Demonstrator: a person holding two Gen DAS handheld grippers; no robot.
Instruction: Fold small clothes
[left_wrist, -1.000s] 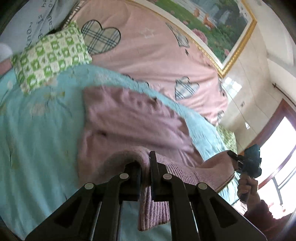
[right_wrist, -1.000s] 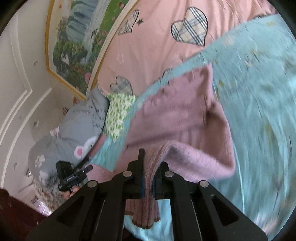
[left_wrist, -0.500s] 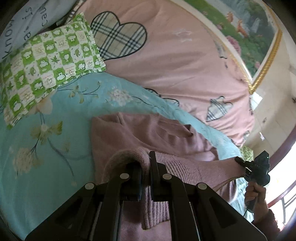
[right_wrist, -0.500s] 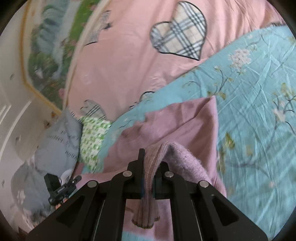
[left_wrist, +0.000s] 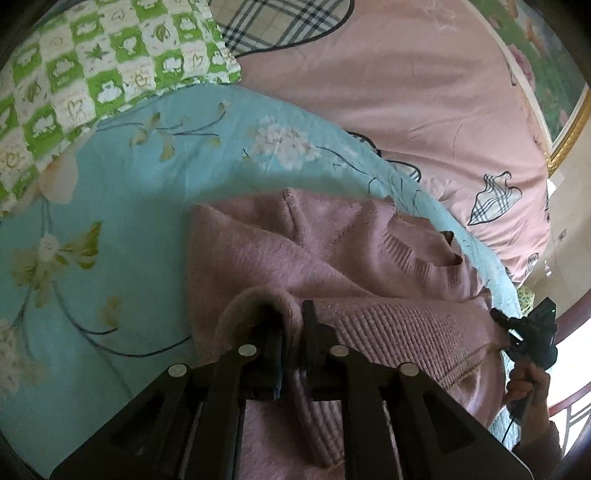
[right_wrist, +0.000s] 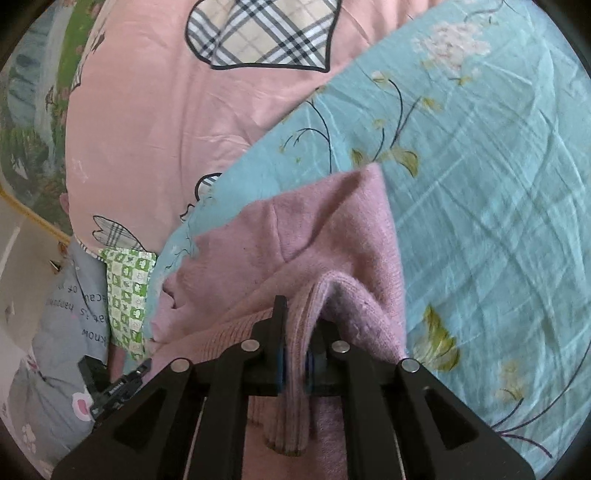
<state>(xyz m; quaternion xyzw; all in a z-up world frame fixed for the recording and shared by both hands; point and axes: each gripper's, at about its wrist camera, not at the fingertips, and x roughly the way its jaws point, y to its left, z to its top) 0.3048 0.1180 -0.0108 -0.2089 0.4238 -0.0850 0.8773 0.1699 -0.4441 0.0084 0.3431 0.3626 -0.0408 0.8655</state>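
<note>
While our left gripper (left_wrist: 293, 328) and right gripper (right_wrist: 297, 332), jaws just easing slightly apart, each pinch its ribbed hem, the pink sweater (left_wrist: 295, 251) lies folded on the blue floral sheet (left_wrist: 122, 206).

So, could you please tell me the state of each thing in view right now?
Pink sweater: folded over, hem carried towards the collar.
Left hand-held gripper: hem between its jaws, which have just been opening.
Right hand-held gripper: the same.
Blue floral sheet: spread, creased.

Sweater (left_wrist: 332, 258) hem runs under left hand-held gripper (left_wrist: 291, 332), lower part hidden. Grey pillow (right_wrist: 70, 306) print upside down, partly unreadable. Painting (left_wrist: 546, 66) cut by edge.
</note>
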